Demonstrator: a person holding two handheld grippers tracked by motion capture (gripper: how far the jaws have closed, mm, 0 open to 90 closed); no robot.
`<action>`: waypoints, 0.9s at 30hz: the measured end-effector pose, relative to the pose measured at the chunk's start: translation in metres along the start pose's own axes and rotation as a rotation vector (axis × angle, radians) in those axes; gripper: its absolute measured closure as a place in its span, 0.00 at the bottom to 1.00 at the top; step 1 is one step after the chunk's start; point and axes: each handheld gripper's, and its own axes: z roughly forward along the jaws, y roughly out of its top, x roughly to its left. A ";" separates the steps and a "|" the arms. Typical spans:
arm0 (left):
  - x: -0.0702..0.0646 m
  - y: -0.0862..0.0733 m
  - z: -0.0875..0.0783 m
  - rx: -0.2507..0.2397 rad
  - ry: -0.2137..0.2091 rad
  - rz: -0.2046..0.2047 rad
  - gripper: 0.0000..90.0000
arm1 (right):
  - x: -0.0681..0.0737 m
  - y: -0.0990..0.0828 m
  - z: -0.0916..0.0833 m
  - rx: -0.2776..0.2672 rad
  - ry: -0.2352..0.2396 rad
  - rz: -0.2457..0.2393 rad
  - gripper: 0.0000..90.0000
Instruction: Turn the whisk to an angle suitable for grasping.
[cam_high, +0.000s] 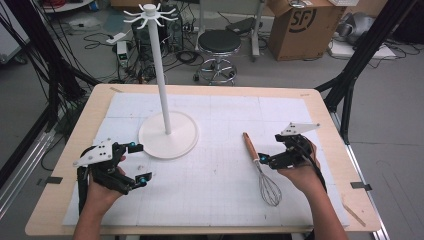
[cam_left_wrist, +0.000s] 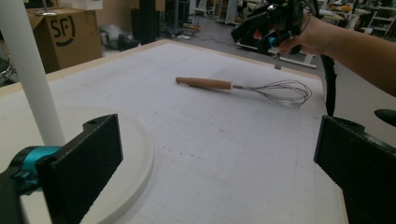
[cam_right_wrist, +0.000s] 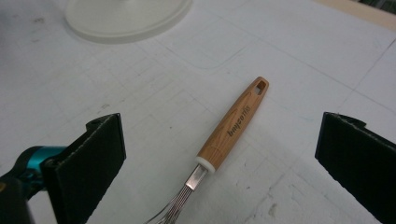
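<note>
Right gripper (cam_high: 270, 159): jaws stand wide apart and hold nothing. In the right gripper view the whisk (cam_right_wrist: 224, 140) lies between them and below, its wooden handle running up the middle of the gap, untouched by either jaw. In the high view this gripper sits just beside the whisk, at the junction of handle and wires.

Left gripper (cam_high: 134, 162): jaws likewise apart and empty. It hovers well apart from the whisk, on the whisk's left, with one jaw near the edge of the stand's base.

Whisk (cam_high: 260, 170): flat on the surface, handle pointing away from the person, wire head toward the person. The hanging hole at the handle's far end is visible in the right gripper view and is clear.

Hook stand (cam_high: 162, 85): upright, white pole on a round base, standing to the left of the whisk and farther from the person. Its hooks at the top carry nothing.

Assessment: the step in hand appears to be the approach to pick up the whisk; no grasp is made yet. The likely aim is to hang it on the stand, though that is inference.

Next move calls for: lowering the right gripper so both jaws straddle the handle, then closing squarely across the wood rather than on the wires, leaving the holed end free.
</note>
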 end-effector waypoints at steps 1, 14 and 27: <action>0.000 0.000 0.000 0.000 0.000 0.000 0.02 | -0.001 0.003 0.004 0.019 -0.004 0.004 0.01; 0.004 -0.001 0.001 0.009 0.003 -0.002 0.02 | -0.009 0.020 0.047 0.221 -0.034 0.040 0.06; 0.005 -0.002 0.004 0.022 -0.007 -0.004 0.02 | -0.018 0.013 0.073 0.396 0.031 0.127 0.39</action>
